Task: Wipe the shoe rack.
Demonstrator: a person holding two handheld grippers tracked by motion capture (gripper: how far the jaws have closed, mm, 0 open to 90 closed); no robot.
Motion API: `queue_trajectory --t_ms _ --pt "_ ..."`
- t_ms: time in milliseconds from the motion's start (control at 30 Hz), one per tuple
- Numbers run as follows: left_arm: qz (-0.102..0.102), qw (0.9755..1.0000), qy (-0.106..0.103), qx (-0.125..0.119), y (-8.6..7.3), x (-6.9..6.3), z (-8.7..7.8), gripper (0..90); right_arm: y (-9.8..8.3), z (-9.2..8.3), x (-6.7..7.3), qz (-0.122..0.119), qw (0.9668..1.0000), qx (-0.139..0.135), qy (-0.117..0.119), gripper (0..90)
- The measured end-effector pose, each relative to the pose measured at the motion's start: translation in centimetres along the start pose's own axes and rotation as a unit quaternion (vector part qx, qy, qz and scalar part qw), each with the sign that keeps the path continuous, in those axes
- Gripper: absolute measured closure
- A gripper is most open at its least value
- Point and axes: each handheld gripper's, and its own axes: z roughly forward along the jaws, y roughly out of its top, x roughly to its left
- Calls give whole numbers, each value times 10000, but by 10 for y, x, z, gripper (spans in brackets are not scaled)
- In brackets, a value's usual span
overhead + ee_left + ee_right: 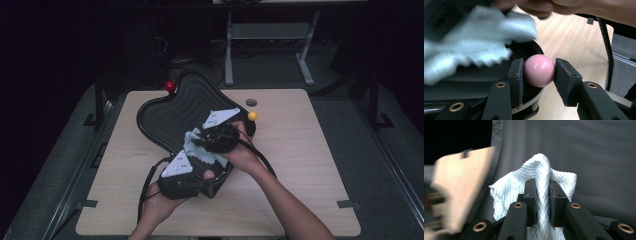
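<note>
A black wavy tray [172, 112] lies on the wooden table [300, 150], with a red ball [170, 86] at its far corner and a yellow ball [252, 116] at its right edge. At the tray's near corner my left gripper [539, 72] is shut on a pink ball [539, 70], both pads against its sides. The same pink ball [208, 174] peeks out beside the left gripper [202, 181] in the high view. My right gripper [542, 187] is shut on a white waffle cloth [541, 167], held over the tray's ribbed surface [594, 157]. The cloth [196, 147] hangs just above the left gripper.
The table [569, 37] is bare wood to the right of the tray. A small round grommet [251, 102] sits near the table's far edge. A grey desk frame [270, 35] stands on the floor behind. The right forearm [285, 200] crosses the near right of the table.
</note>
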Motion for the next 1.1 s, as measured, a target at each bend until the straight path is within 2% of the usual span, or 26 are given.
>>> queue_trajectory --t_ms 33,100,133,200,233,267,300,400,433,500,533,567,633,700,767,800,833,900,933,967,1033,1067,1100 --pt "3 10000 4 2 0 0 0 600 -1 -1 -6 145 9999 -41 -43 783" --pt "5 10000 1 0 0 0 0 600 -1 -1 -4 141 9999 -37 -12 777" --pt "5 10000 -3 6 0 0 0 600 -1 0 1 76 9999 -21 94 772" --pt "27 10000 -5 12 0 -1 0 600 2 2 14 -62 9986 -6 525 769" --pt "1 10000 -18 1 0 -1 0 600 3 3 20 -239 9980 27 578 771" --pt "3 10000 -17 -1 0 -1 0 600 4 3 24 -375 9979 79 516 771" --pt "23 10000 -5 7 0 -1 0 600 5 2 22 -380 9982 113 459 772" --pt "-9 10000 3 -12 -1 -1 0 600 4 1 5 -93 9998 97 146 775" --pt "2 10000 6 -1 0 -1 0 600 3 0 -5 164 9998 80 93 777" --pt "14 10000 8 10 0 -1 0 600 3 0 -3 136 9998 95 74 778" --pt "16 10000 5 10 0 -2 0 600 4 1 3 17 9999 99 139 774" --pt "16 10000 -1 7 0 -2 0 600 6 3 12 -83 9991 67 423 771" --pt "20 10000 0 11 0 -2 0 600 7 5 17 -165 9987 60 485 769" --pt "14 10000 -4 -7 -1 -2 0 600 10 5 19 -273 9986 82 451 769" --pt "21 10000 -5 -2 0 -2 0 600 11 5 9 -185 9996 73 210 770" --pt "17 10000 -7 -5 0 -2 0 600 12 5 2 -72 9999 82 20 771" --pt "16 10000 -11 -5 0 -2 0 600 13 5 -8 139 9999 68 -67 772" --pt "17 10000 -23 -2 0 -1 0 600 14 6 -7 119 9999 80 -64 770" --pt "27 10000 -20 13 0 -1 0 600 15 8 1 2 9998 53 176 763" --pt "27 10000 -20 13 0 -1 0 600 15 8 1 2 9998 53 176 763" --pt "23 10000 -28 14 0 -1 0 600 19 11 11 -184 9989 48 420 763" --pt "19 10000 -21 16 0 -1 0 600 21 12 13 -216 9987 47 469 764" --pt "23 10000 -10 7 0 -2 0 600 25 14 10 -263 9989 41 390 767"
